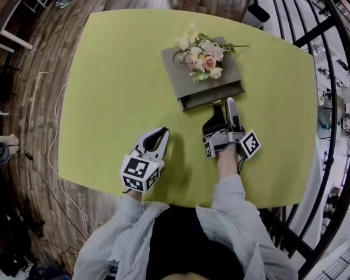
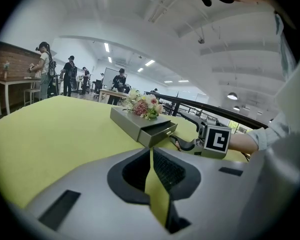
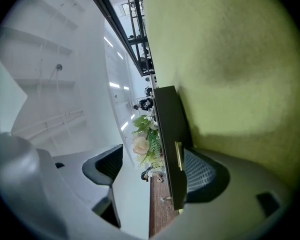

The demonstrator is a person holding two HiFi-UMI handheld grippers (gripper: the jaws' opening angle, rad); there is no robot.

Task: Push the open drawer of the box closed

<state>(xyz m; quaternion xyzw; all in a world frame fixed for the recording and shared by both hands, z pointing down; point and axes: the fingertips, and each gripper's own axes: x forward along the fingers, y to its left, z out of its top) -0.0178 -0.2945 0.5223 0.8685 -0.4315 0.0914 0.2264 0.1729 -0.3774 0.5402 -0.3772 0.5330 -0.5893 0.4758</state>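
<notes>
A grey box (image 1: 193, 79) stands in the middle of the green table (image 1: 116, 98) with a flower bouquet (image 1: 201, 54) on top. Its drawer (image 1: 213, 98) sticks out a little toward me. My right gripper (image 1: 223, 111) is open, rolled on its side, with its fingertips right at the drawer front. In the right gripper view the dark drawer front (image 3: 171, 134) with its gold handle (image 3: 179, 155) stands between the pads, close to the mesh one (image 3: 202, 171); contact is unclear. My left gripper (image 1: 162, 134) rests shut on the table, left of the box, holding nothing.
The left gripper view shows the box (image 2: 132, 120), the drawer (image 2: 157, 131) and the right gripper (image 2: 182, 144) ahead. A black railing (image 1: 332, 98) runs past the table's right edge. Desks and people (image 2: 45, 69) are far off across the room.
</notes>
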